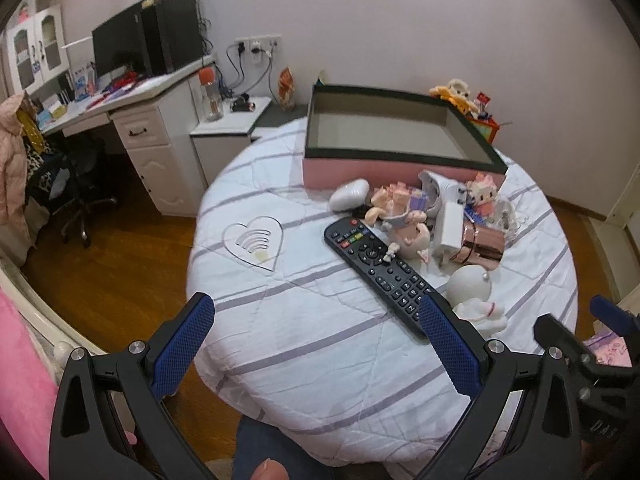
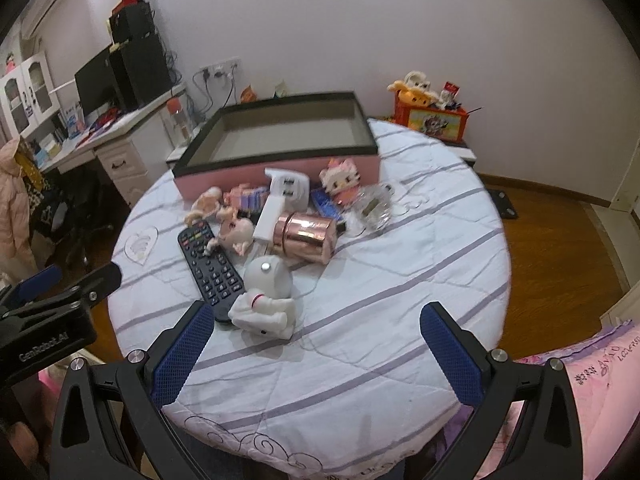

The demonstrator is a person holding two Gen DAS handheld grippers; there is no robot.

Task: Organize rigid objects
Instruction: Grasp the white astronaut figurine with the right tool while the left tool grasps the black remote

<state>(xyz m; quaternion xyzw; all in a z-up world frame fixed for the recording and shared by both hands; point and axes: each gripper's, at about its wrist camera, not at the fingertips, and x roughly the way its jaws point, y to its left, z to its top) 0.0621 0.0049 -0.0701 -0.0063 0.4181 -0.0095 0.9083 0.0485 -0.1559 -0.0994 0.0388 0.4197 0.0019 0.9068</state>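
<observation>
A pink box with a dark rim (image 1: 400, 170) (image 2: 280, 178) stands open and empty at the far side of the round table. In front of it lies a pile: a black remote (image 1: 380, 268) (image 2: 210, 268), a white round figure (image 1: 474, 292) (image 2: 266, 292), a rose-gold tin (image 1: 478, 246) (image 2: 306, 236), a white charger (image 1: 450, 226) (image 2: 286, 190), a pink cat toy (image 1: 484, 194) (image 2: 342, 182) and small pink figurines (image 1: 400, 216) (image 2: 232, 220). My left gripper (image 1: 316, 340) is open and empty over the table's near edge, just short of the remote. My right gripper (image 2: 316, 344) is open and empty near the white figure.
The table has a white striped cloth (image 1: 304, 320) (image 2: 380, 280) with a heart patch (image 1: 254, 242). A white desk with monitor (image 1: 120, 92) stands at left, with a chair below. A red toy box (image 2: 432, 118) sits behind the table. Wood floor surrounds it.
</observation>
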